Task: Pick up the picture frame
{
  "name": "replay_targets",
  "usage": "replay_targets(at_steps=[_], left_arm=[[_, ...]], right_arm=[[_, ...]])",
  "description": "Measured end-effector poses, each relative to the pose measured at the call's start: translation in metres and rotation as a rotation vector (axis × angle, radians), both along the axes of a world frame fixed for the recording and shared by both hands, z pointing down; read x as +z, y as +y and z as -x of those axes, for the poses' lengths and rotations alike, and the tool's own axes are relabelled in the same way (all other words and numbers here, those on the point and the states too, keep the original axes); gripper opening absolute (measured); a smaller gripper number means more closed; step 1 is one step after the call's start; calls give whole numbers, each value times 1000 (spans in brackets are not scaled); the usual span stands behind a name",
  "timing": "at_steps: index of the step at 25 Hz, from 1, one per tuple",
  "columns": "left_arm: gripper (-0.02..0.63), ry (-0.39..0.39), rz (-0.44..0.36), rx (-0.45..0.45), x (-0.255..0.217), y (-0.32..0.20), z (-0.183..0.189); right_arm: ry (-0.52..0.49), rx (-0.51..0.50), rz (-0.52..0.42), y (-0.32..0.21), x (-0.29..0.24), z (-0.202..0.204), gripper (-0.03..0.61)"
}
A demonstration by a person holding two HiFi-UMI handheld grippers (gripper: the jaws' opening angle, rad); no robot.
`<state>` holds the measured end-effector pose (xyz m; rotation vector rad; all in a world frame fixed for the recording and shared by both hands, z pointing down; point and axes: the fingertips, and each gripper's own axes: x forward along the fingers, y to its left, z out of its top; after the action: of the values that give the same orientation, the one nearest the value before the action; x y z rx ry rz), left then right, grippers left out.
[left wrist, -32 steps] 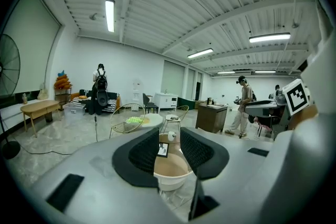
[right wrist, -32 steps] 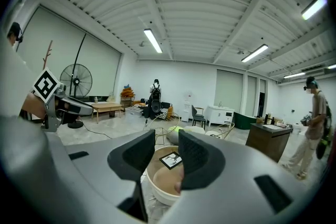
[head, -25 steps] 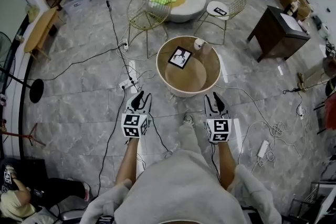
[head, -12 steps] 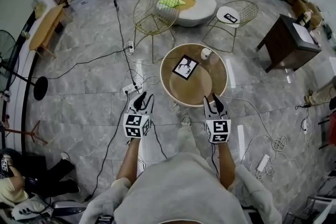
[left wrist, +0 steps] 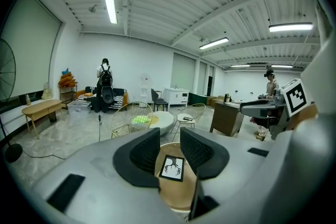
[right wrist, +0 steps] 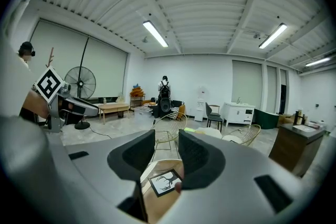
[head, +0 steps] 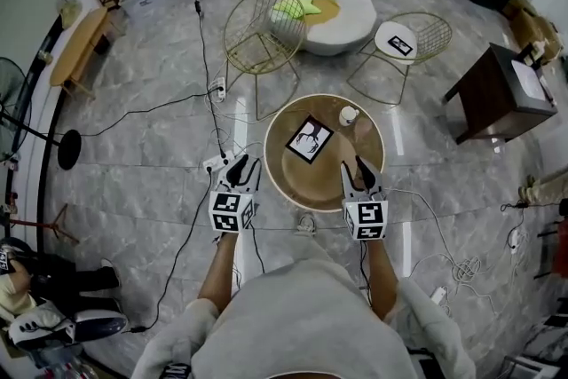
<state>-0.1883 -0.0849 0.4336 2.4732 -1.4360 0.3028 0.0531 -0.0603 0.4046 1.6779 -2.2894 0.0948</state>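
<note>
The round desk (head: 321, 184) has drawn closer. The left hand-held gripper (head: 237, 168), jaws apart and empty, hangs just off its left edge. The picture frame (head: 310, 139) lies flat ahead, cornerwise. The right hand-held gripper (head: 359, 169), jaws also parted and empty, is nearer to it.

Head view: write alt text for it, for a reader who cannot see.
A black picture frame holding a deer print lies flat on a round wooden table, near a small white cup. The left gripper and right gripper, both open and empty, hover by the table's near side.
</note>
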Motion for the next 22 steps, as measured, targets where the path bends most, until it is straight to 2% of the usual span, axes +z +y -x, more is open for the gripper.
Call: replay_targets(at_steps=[10,18,22], left_arm=[[106,-17,18,-52,2,-84,-34],[106,-36,44,-65,10,-108,-51],[106,-51,64,-79,16,-111,-45]], right_arm=[[-14,-45,29,-98,10,-35,141],[-24,-65,57,-126,20,-50,140],[-29,-74,71,-135,25,-49,140]])
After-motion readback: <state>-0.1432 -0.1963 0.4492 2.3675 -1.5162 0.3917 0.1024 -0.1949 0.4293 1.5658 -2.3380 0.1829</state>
